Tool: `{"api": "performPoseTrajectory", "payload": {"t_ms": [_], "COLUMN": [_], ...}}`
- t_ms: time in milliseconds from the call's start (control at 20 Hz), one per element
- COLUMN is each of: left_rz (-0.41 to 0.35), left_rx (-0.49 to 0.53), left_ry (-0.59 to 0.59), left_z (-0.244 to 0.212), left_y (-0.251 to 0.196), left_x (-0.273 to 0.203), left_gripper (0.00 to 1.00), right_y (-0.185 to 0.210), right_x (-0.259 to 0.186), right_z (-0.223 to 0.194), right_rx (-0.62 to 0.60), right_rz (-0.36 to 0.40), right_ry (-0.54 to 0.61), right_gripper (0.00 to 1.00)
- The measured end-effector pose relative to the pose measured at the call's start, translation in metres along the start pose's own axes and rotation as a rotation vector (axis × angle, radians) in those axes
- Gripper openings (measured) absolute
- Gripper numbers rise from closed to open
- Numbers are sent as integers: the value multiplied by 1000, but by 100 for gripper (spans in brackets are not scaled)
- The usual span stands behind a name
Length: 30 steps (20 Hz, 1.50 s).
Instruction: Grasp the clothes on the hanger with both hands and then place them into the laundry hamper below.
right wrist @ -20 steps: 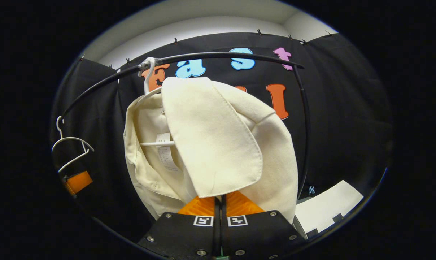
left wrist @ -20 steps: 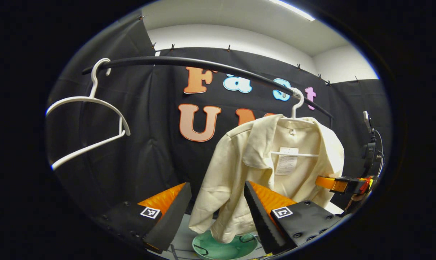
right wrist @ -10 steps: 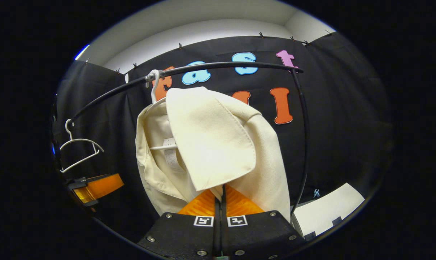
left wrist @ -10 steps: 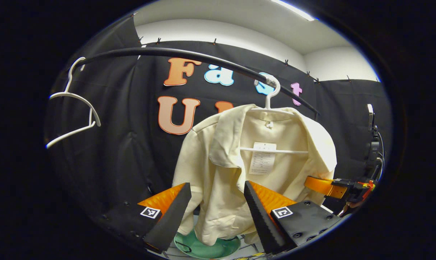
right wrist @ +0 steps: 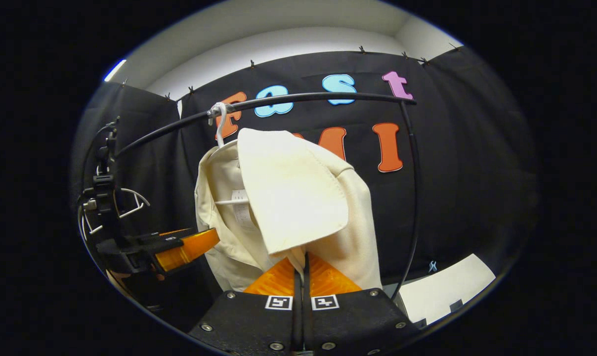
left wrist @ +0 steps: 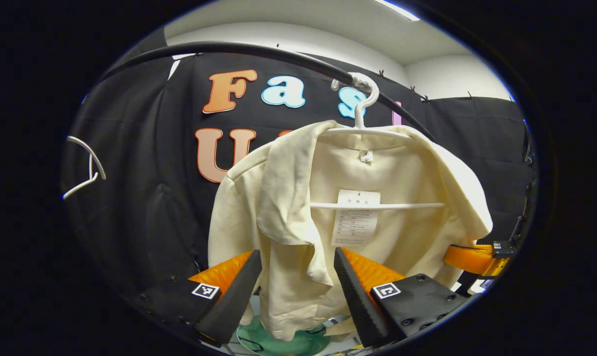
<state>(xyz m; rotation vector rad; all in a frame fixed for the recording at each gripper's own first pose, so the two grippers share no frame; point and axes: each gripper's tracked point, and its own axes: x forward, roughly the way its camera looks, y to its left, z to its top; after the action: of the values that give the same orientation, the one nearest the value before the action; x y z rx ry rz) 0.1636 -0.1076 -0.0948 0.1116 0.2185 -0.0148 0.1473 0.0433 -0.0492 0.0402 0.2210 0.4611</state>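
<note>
The cream jacket (left wrist: 328,217) hangs on a white hanger (left wrist: 362,106) hooked over the black rail (left wrist: 259,49), its length running straight down from the collar toward the green hamper (left wrist: 274,341) that peeks out beneath its hem. In the left gripper view your left gripper (left wrist: 296,282) faces the open front of the jacket with its fingers (left wrist: 234,291) spread wide apart, and the loose front panel with its lapel drops into the gap between them, so the cloth lies straight ahead and slightly above the tips; from this view I cannot tell whether either finger touches the fabric yet. In the right gripper view your right gripper (right wrist: 301,277) has its fingers pressed together on the lower edge of the jacket's other side, with the folded flap (right wrist: 293,193) draping just above them. That side looks secured, so the coming move turns on the left side: I judge you need to bring those open fingers forward around the hanging panel and close them, then lift both sides up off the hanger's shoulders before lowering. A second, bare hanger (left wrist: 83,173) sits well apart along the rail and should not interfere
</note>
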Motion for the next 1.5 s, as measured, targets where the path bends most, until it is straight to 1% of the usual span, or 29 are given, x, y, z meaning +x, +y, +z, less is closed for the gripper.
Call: {"api": "performPoseTrajectory", "payload": {"t_ms": [50,200,300,350,400,450,500,550,650,700,850,900,950,1000,1050,1250,1300,1350,1500], "left_rz": [10,-1,-8,-7,-1,0,-8,-11,4,8,24,19,5,-4,-12,29,39,47,73], "left_rx": [6,6,-25,-41,-53,-64,-69,-66,-49,-40,-26,-20,-18,-15,-19,-27,-23,-17,10], "left_ry": [0,22,47,61,71,69,62,59,57,52,44,50,52,48,40,9,0,-13,-44], "left_z": [0,-8,-17,-22,-24,-25,-24,-25,-24,-23,-23,-23,-23,-21,-20,-3,2,7,25], "left_y": [3,1,1,2,3,4,3,2,6,7,14,16,15,15,17,40,45,50,59], "left_x": [8,33,46,52,55,57,58,58,56,56,47,44,41,37,34,14,10,7,-1], "left_gripper": [97,97,96,97,100,97,97,100,92,90,47,42,17,15,9,9,12,9,9], "right_y": [-2,-7,-10,-11,-12,-13,-14,-15,-16,-15,-17,-18,-19,-20,-21,-24,-25,-26,-30], "right_x": [-4,-10,-13,-16,-16,-17,-18,-19,-20,-19,-21,-23,-23,-23,-23,-28,-30,-31,-34], "right_z": [1,6,8,9,10,11,12,13,15,16,19,20,23,25,26,36,40,43,57], "right_rx": [0,11,9,9,8,8,8,9,9,8,-2,-7,-12,-19,-26,-29,-28,-29,-42], "right_rz": [-4,-6,-12,-15,-17,-19,-23,-27,-32,-34,-42,-45,-51,-57,-64,-83,-86,-91,-102], "right_ry": [-1,-10,-16,-19,-21,-23,-26,-28,-31,-32,-36,-39,-43,-48,-51,-65,-69,-74,-99], "right_gripper": [0,0,0,0,0,0,0,0,0,0,0,0,0,0,0,0,0,0,0]}}
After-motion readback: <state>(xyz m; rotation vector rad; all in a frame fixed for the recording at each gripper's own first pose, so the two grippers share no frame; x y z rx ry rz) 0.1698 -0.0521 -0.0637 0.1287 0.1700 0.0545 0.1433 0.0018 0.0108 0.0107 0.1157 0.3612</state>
